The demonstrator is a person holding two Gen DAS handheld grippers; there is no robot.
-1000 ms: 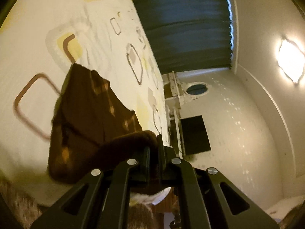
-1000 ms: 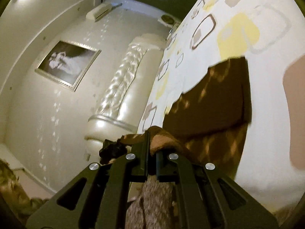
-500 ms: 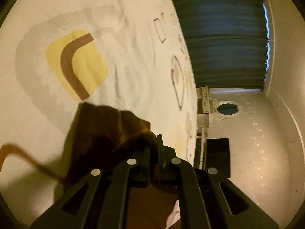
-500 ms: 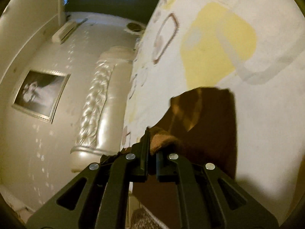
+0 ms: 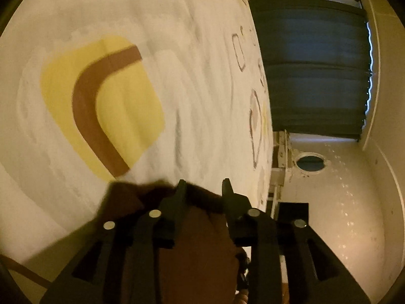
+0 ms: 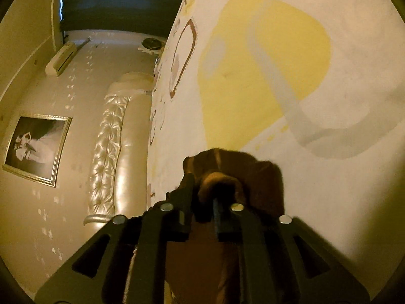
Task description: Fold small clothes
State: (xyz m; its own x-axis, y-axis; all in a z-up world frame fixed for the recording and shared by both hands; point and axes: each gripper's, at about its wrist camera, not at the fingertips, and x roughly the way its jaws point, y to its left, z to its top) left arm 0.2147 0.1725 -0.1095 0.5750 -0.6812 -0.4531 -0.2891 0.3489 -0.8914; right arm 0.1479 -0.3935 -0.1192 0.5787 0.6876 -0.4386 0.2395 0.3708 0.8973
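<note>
A small dark brown garment lies on the patterned bedsheet, low in both wrist views. My left gripper is just above its edge. Its jaws are opening and stand apart, with the cloth lying loose between them. My right gripper is at another edge of the brown garment. Its jaws are opening too, and a bunched fold of cloth still hangs over the right fingertip, which is hidden. Most of the garment is hidden under both grippers.
The cream sheet has yellow and brown rounded squares. A padded headboard, a framed picture and a wall air conditioner are left of the bed. A dark curtain and a black cabinet stand beyond the bed's other edge.
Both grippers came down and forward to the sheet with the garment's edge. Their jaws, pinched on the cloth before, now stand apart. Less of the garment shows ahead of them.
</note>
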